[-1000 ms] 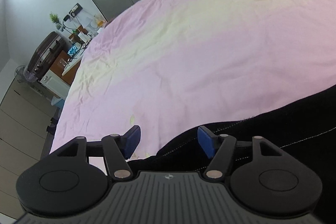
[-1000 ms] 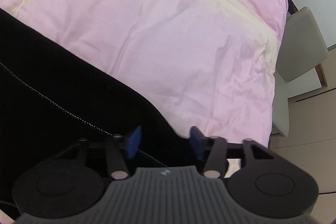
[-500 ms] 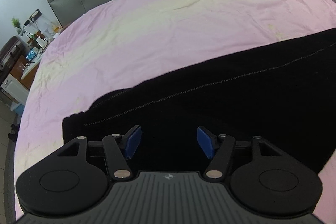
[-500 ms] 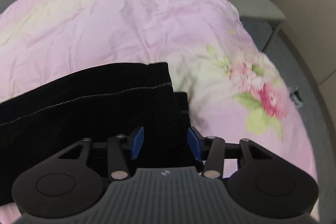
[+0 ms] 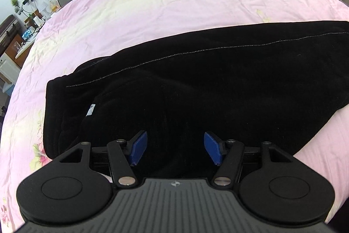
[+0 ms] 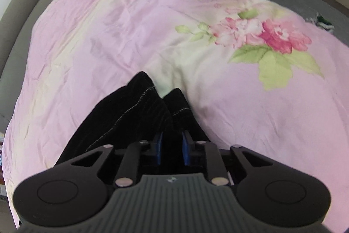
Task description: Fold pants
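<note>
Your left gripper (image 5: 174, 151) hangs wide open above the black pants (image 5: 196, 84) lying across the pink bedspread (image 5: 152, 3); your right gripper (image 6: 171, 149) has just been closing, pinching their hem end near the flowered edge.

Black velvety pants (image 6: 130, 117) bunched near on pink floral bedsheet (image 6: 218, 58), right gripper (image 6: 171, 146) jaws just closing on the fabric

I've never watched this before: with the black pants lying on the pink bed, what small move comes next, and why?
Probably the left gripper should close on the pants. Its jaws stand wide over the cloth, while the right gripper has just been closing, with the leg ends between its pads.
</note>
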### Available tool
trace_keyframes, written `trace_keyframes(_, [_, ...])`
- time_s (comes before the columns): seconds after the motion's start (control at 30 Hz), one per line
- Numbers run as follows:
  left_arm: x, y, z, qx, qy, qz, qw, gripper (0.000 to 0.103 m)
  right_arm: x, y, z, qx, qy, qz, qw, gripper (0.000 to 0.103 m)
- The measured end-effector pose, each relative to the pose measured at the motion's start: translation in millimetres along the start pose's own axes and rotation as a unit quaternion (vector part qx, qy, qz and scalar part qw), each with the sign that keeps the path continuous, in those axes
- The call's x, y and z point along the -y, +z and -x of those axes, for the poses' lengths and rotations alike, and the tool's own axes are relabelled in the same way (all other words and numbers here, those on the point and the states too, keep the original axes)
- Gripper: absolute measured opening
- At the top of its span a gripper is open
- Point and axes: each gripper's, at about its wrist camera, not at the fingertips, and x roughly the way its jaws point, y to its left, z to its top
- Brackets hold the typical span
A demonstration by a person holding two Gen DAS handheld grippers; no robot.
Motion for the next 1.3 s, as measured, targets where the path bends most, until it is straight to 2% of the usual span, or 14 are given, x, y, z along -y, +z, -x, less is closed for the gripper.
trace_keyframes(0.13, [3.9,-8.9,-1.4,-0.007,-0.002,0.004,1.0000,0.071,-1.8,-11.1,33.1,0.026,-0.010,0.021,0.999,0.010])
trace_keyframes(0.2, [8.2,-13.2,-2.0,-0.011,-0.007,0.002,0.9999,0.071,13.2,-16.0,18.3,0.011,-0.026,0.011,1.000,0.010])
trace_keyframes(0.3, [15.3,-20.1,4.8,-0.007,-0.014,-0.018,0.9997,0.070,38.2,-25.5,-8.0,0.003,-0.025,-0.023,0.999,0.009])
trace_keyframes(0.47, [17.4,-33.5,18.1,-0.007,-0.031,-0.036,0.9988,0.070,15.9,-29.2,-12.7,0.010,-0.063,0.059,0.996,0.012])
trace_keyframes(0.5, [16.8,-37.3,18.4,-0.012,-0.036,-0.035,0.9987,0.070,8.9,-30.6,-9.2,0.013,-0.074,0.084,0.994,0.015])
trace_keyframes(0.6, [20.7,-49.1,18.4,-0.020,-0.049,-0.042,0.9977,0.070,-18.9,-45.9,5.5,0.029,-0.110,0.177,0.978,0.040])
trace_keyframes(0.67, [26.2,-57.7,15.6,-0.024,-0.060,-0.051,0.9966,0.070,-36.4,-63.7,14.3,0.038,-0.108,0.229,0.967,0.039])
trace_keyframes(0.73, [35.6,-65.8,13.3,-0.023,-0.065,-0.060,0.9958,0.070,-54.1,-83.9,18.5,0.032,-0.084,0.264,0.960,0.038])
trace_keyframes(0.9, [62.1,-82.1,-15.3,-0.026,-0.034,-0.089,0.9951,0.070,-106.5,-138.4,8.0,-0.017,-0.005,0.325,0.945,0.038])
trace_keyframes(0.97, [71.4,-83.0,-30.7,-0.025,-0.012,-0.098,0.9948,0.063,-128.3,-162.4,0.8,-0.039,0.021,0.349,0.936,0.038])
trace_keyframes(1.03, [79.7,-85.4,-39.2,-0.004,0.009,-0.090,0.9959,0.056,-147.9,-182.2,-6.7,-0.051,0.038,0.382,0.922,0.039])
trace_keyframes(1.1, [77.9,-76.2,-38.0,0.004,0.011,-0.062,0.9980,0.031,-163.3,-197.7,-14.1,-0.056,0.045,0.410,0.909,0.040])
trace_keyframes(1.2, [59.3,-60.4,-18.4,0.025,-0.014,-0.003,0.9996,0.016,-175.4,-205.0,-18.3,-0.054,0.039,0.431,0.900,0.041])
trace_keyframes(1.3, [31.2,-40.7,12.1,0.019,-0.058,0.050,0.9969,0.013,-179.8,-201.7,-15.1,-0.052,0.036,0.437,0.897,0.044])
